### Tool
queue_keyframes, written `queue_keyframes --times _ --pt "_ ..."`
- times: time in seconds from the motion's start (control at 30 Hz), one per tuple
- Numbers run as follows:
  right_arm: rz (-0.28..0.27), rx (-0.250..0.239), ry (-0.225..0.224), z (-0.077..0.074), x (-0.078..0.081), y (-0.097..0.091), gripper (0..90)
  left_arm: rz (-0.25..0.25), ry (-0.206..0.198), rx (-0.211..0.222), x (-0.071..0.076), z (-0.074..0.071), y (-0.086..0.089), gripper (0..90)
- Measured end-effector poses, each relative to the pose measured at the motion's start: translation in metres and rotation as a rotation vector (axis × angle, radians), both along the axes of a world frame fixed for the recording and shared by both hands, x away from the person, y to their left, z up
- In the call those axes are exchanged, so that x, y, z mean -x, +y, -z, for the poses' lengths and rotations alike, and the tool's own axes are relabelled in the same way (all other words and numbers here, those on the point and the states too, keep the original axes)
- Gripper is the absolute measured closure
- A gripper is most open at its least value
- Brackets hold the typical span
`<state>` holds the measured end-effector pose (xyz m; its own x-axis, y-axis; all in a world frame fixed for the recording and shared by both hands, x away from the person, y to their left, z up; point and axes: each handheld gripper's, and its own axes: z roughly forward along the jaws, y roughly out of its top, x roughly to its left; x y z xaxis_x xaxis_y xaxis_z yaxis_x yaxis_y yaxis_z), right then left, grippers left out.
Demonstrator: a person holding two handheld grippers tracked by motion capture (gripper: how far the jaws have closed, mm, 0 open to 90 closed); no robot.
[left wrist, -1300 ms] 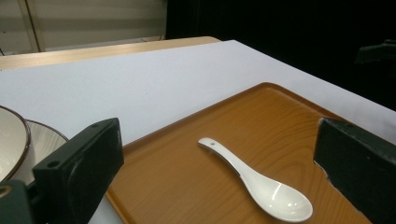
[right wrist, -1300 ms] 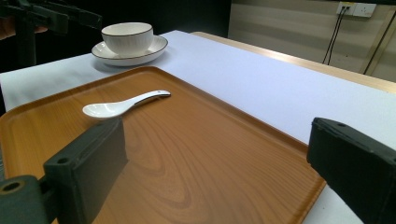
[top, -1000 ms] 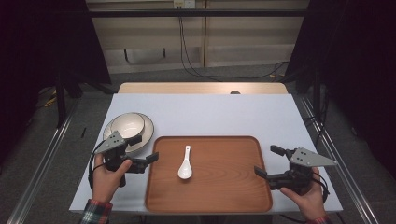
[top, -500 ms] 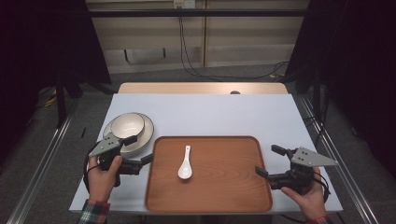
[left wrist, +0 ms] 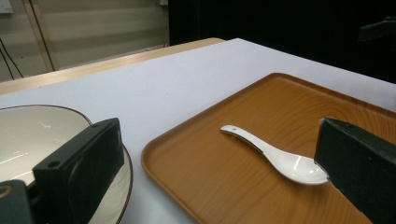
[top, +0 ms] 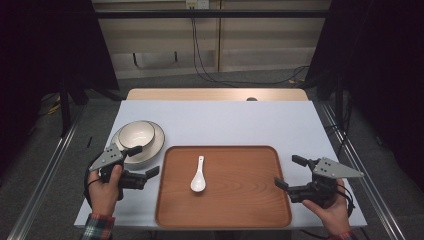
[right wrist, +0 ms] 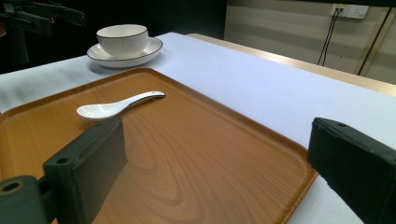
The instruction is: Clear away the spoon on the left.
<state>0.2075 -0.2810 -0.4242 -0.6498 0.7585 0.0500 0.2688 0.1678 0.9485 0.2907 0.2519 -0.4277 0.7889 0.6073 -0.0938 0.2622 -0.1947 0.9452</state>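
Since both of my grippers are empty with their jaws apart, what matters is how the spoon (top: 198,175) lies between them: in the high view it rests on the wooden tray (top: 260,200), left of the tray's middle, its long axis running away from me, bowl end toward me and handle tip toward the far rim. There my left gripper (top: 141,162) sits just off the tray's left edge, beside the bowl (top: 136,133) stacked on its plate (top: 156,142), and is clearly nearer the spoon than my right gripper (top: 291,171), which waits off the right edge, most of the tray's width away. In the left gripper view the spoon (left wrist: 275,156) lies ahead between my spread jaws, slanting across my line of sight, its bowl end close by the right-hand jaw. In the right gripper view the spoon (right wrist: 116,106) sits far across the tray (right wrist: 196,154), left of centre, handle pointing right. I judge the left hand should take it, closing across the handle.
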Motion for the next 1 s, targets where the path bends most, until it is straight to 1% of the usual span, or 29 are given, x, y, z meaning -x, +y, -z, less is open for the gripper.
queue_keyframes --times 0.07,0.1,0.17,0.2,0.27,0.3,0.37,0.43,0.6,0.67,0.7,0.73,0.77,0.8,0.83,0.87,0.9,0.93,0.97,1.0 --pt "0.009 -0.002 -0.003 0.0 0.0 0.0 4.2 0.0 -0.001 -0.002 0.0 0.001 0.001 1.4" --pt "-0.005 -0.006 0.005 0.0 0.0 -0.001 4.2 0.001 0.0 -0.004 0.0 0.001 0.001 1.5" --pt "0.002 -0.003 -0.001 0.0 0.0 -0.002 4.2 0.008 0.005 0.005 0.0 0.001 0.002 1.6" --pt "0.002 0.0 -0.002 0.0 0.0 -0.002 4.2 0.008 0.002 0.001 0.0 0.001 0.003 1.5" --pt "0.002 -0.004 0.0 0.001 0.0 -0.002 4.2 -0.001 0.001 0.0 0.001 0.001 0.004 1.5" --pt "0.002 -0.006 0.002 0.001 0.0 -0.003 4.2 0.004 0.0 -0.006 0.001 0.001 0.005 1.6" --pt "0.004 -0.006 -0.003 0.001 -0.001 -0.003 4.2 -0.003 0.008 0.0 0.001 0.002 0.006 1.7" --pt "0.003 -0.006 -0.001 0.001 -0.001 -0.003 4.2 -0.009 0.002 -0.002 0.002 0.002 0.007 1.8" --pt "0.002 -0.009 -0.001 0.001 -0.001 -0.004 4.2 -0.003 0.008 0.002 0.002 0.003 0.009 2.4" --pt "0.005 -0.006 0.001 0.001 0.0 -0.004 4.2 -0.008 0.003 -0.009 0.003 0.003 0.011 2.5" --pt "0.001 -0.008 0.003 0.001 -0.001 -0.005 4.2 -0.01 0.007 0.002 0.003 0.003 0.01 2.7" --pt "0.004 -0.006 0.002 0.002 -0.001 -0.005 4.2 -0.012 0.01 0.002 0.003 0.003 0.011 2.7" --pt "0.008 -0.007 0.002 0.002 0.0 -0.005 4.3 -0.011 0.006 0.0 0.003 0.003 0.012 2.7" --pt "-0.005 -0.015 0.006 0.002 -0.001 -0.006 4.3 -0.006 0.005 -0.001 0.003 0.004 0.013 2.7" --pt "0.005 -0.009 0.004 0.002 -0.001 -0.006 4.3 -0.002 0.007 0.002 0.004 0.004 0.013 2.8" --pt "0.001 -0.008 0.006 0.002 -0.001 -0.006 4.3 -0.003 0.005 0.002 0.004 0.004 0.014 2.8" --pt "0.008 -0.009 0.006 0.002 -0.001 -0.006 4.3 -0.01 0.004 0.01 0.004 0.004 0.013 2.8" --pt "0.01 -0.008 0.007 0.002 -0.001 -0.006 4.3 -0.006 0.001 0.002 0.004 0.004 0.014 2.8" --pt "0.008 -0.007 0.006 0.003 -0.001 -0.006 4.3 -0.01 0.004 0.011 0.005 0.004 0.013 2.8" --pt "0.011 -0.006 0.007 0.003 -0.001 -0.006 4.2 -0.009 0.003 0.002 0.004 0.004 0.014 2.8"
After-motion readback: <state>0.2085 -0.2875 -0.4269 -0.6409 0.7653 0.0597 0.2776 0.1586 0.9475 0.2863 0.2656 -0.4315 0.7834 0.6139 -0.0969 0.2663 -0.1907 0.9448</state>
